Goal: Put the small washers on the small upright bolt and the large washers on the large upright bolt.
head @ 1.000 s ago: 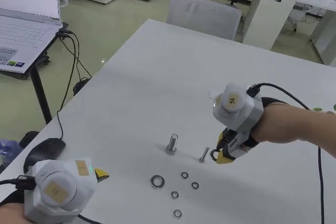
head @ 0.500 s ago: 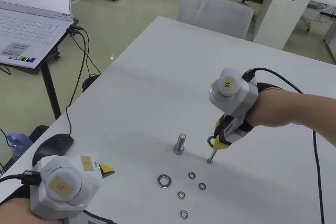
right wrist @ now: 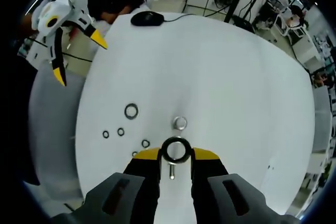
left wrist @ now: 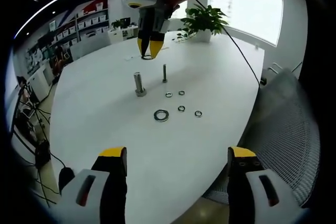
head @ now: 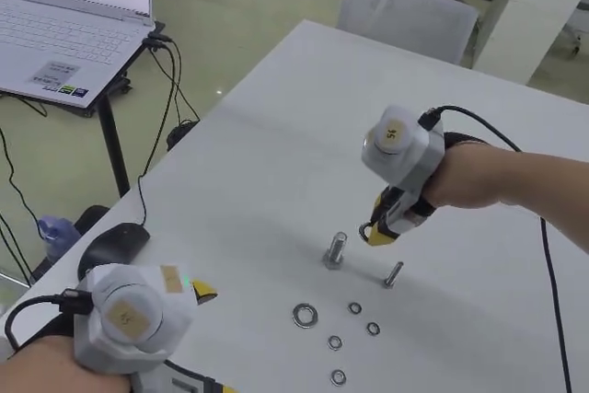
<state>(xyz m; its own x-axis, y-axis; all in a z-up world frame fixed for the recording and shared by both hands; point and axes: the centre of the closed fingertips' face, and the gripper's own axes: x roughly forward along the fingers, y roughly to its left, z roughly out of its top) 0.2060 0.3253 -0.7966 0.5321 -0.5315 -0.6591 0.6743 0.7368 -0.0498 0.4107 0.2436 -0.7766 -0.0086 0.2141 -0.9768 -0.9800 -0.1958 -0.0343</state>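
The yellow-tipped fingers [right wrist: 147,155] of the right gripper [head: 375,233] are pinched onto a large washer [right wrist: 175,150], gripping it by its rim in the air above the table [head: 276,154], close over the two upright bolts. The large bolt [head: 336,250] stands just below and to one side of the fingertips. The small bolt [head: 394,273] stands near it, further to the person's right. In front of the bolts, toward the person, a second large washer [head: 305,315] lies flat on the table. Four small washers [head: 355,307] are scattered loose beside it, none touching another. The left gripper [left wrist: 177,153] hangs at the table's near left edge, well apart from the parts, its fingers [left wrist: 113,156] spread wide with nothing between them.
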